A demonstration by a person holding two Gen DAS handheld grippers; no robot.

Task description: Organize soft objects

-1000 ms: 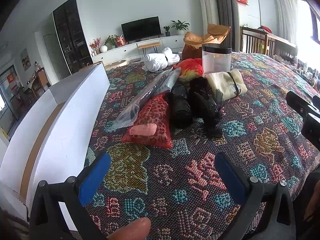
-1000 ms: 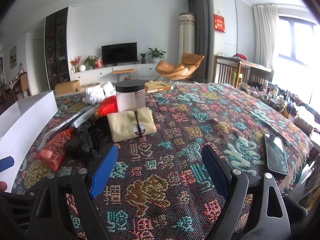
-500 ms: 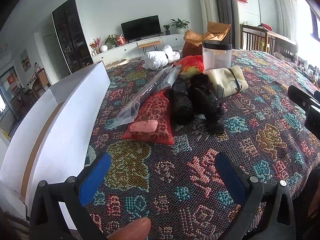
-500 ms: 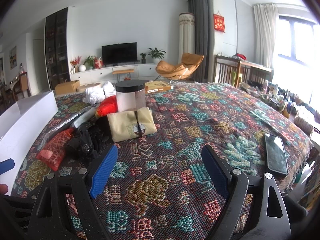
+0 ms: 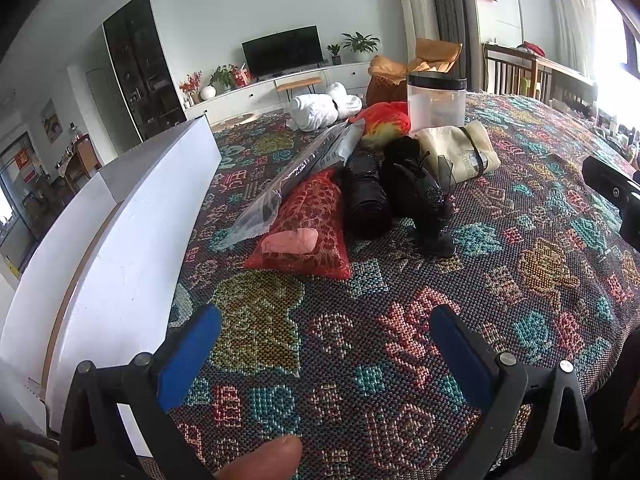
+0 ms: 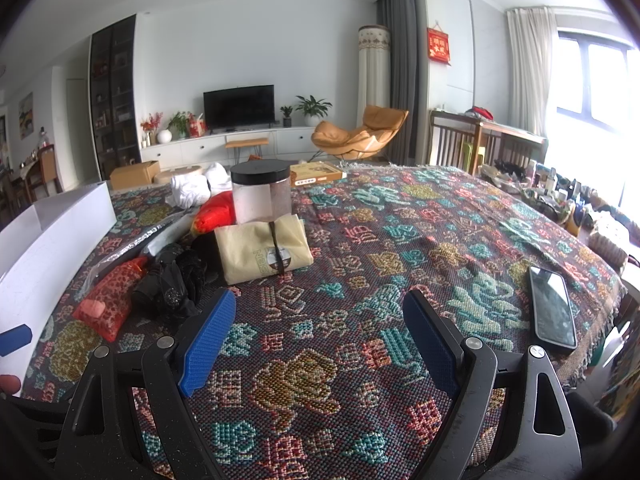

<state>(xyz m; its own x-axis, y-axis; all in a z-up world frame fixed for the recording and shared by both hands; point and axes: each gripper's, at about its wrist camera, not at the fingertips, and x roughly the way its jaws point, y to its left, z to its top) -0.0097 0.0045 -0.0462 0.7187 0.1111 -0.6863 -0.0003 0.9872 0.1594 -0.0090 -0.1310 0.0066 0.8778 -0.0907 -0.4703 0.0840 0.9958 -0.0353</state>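
At the far left stands 1 long white cardboard box [image 5: 132, 216], its near end cut off by the frame. Beside it, on the table's patterned woven cloth [image 5: 400, 320], the soft things lie in 1 cluster: 1 clear plastic sleeve [image 5: 296, 176], 1 red mesh pouch [image 5: 308, 220] with 1 pink lump [image 5: 290, 241] on top, 1 black roll [image 5: 366, 196], 1 crumpled black fabric piece [image 5: 420, 192] hard to make out, 1 red-orange cloth [image 5: 384, 120] partly hidden, 1 cream folded bag [image 6: 262, 248] with a black strap, and 1 white bundle [image 5: 320, 110] behind. 1 clear black-lidded jar [image 6: 262, 196] stands behind the bag. Far right lies 1 black phone [image 6: 554, 308]. The left tongs [image 5: 324, 352] and right tongs [image 6: 320, 344] both gape wide, holding nothing, low over bare cloth.
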